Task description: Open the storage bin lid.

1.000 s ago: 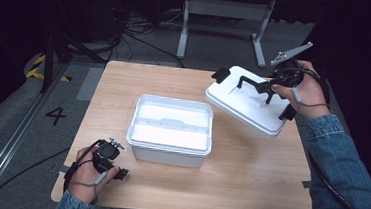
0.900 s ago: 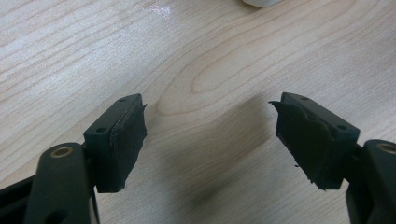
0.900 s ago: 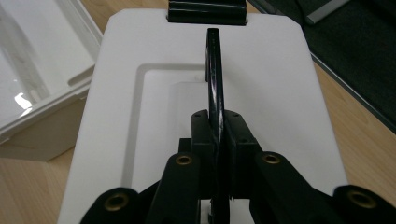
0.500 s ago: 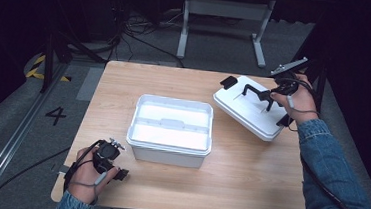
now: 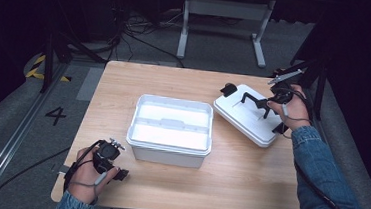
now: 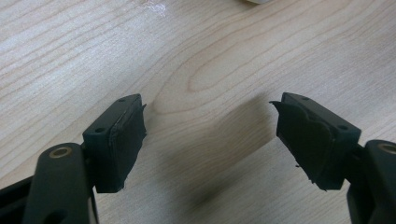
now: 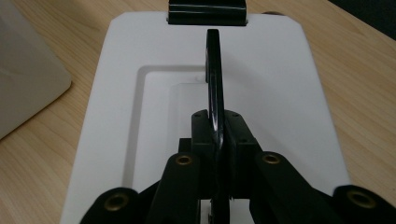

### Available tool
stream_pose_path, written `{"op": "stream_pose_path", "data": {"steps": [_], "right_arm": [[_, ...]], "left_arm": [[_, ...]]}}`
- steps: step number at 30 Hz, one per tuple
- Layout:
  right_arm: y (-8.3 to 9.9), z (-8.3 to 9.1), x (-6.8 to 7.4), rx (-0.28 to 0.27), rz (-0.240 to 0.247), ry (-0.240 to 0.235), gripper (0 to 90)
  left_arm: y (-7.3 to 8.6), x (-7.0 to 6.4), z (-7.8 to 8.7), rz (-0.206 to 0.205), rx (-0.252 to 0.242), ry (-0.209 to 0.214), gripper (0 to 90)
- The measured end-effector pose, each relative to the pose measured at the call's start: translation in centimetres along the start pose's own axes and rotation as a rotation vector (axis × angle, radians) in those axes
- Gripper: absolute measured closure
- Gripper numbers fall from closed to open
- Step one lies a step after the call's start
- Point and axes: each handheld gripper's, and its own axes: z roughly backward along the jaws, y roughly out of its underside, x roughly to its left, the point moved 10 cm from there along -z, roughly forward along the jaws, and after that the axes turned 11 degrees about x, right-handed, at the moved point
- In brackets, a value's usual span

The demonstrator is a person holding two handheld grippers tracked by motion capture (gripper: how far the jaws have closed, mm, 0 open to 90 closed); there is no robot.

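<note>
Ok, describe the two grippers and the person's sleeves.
Both the left gripper and right gripper are black with two jaws, flat dark pads and brass-coloured rivets at the links. A dark cable trails from each. The sleeves are blue denim.

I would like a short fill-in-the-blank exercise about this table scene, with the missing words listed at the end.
1. The right hand-held gripper is shut on the black ____ of the white lid.
2. The left hand-held gripper is ____, with bare wood between its jaws.
3. The white storage box stands at the table's centre with no ____ on it.
4. The lid rests on the table to the ____ of the box in the high view.

Missing words: handle; open; lid; right
</note>
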Motion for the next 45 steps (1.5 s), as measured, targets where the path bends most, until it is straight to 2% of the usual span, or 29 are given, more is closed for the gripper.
{"op": "stream_pose_path", "data": {"steps": [1,3,6,7,11,18,25,29,32,33,38,40,41,45], "right_arm": [[0.2,-0.3,0.0,0.002,-0.004,0.001,84.8],[0.5,-0.8,0.0,-0.006,-0.010,0.000,84.8],[0.9,-1.5,0.0,-0.014,-0.016,-0.003,84.8],[1.1,-1.8,0.0,-0.010,-0.025,-0.006,84.8],[1.3,-2.2,0.0,-0.013,-0.025,-0.006,84.8],[2.0,-3.1,-0.1,-0.004,-0.033,-0.012,84.8],[2.4,-3.6,-0.1,-0.001,-0.042,-0.022,84.7],[2.8,-3.8,0.0,0.011,-0.061,-0.037,84.6],[3.2,-4.1,0.0,0.023,-0.072,-0.048,84.6],[3.4,-4.2,-0.1,0.027,-0.079,-0.052,84.5],[3.8,-4.4,-0.2,0.030,-0.101,-0.065,84.0],[3.9,-4.5,-0.3,0.034,-0.110,-0.074,82.6],[3.9,-4.5,-0.4,0.039,-0.114,-0.068,81.1],[3.8,-4.2,-1.1,0.030,-0.124,-0.035,69.5]], "left_arm": [[0.0,0.1,0.0,-0.005,0.001,-0.011,23.9],[0.0,-0.2,-0.1,-0.001,0.005,0.005,23.7],[0.0,-0.2,-0.1,0.003,0.005,0.006,23.6],[0.0,0.0,0.0,-0.007,0.002,-0.007,23.6],[0.0,-0.2,-0.1,0.005,0.005,0.005,23.6],[0.2,0.0,0.0,0.001,0.001,-0.004,23.6],[0.2,0.0,-0.1,-0.005,0.004,0.000,23.5],[0.2,-0.1,-0.1,0.002,0.005,0.003,23.5],[0.1,0.0,-0.1,-0.016,0.011,-0.010,23.4],[0.1,-0.2,-0.2,-0.008,0.013,0.002,23.3],[0.0,-0.2,-0.2,-0.010,0.009,0.000,23.2],[-0.1,0.0,-0.2,-0.015,0.007,-0.010,23.2],[0.0,-0.2,-0.2,-0.008,0.010,0.003,23.2],[0.1,-0.1,-0.2,-0.007,0.011,0.005,23.1]]}}
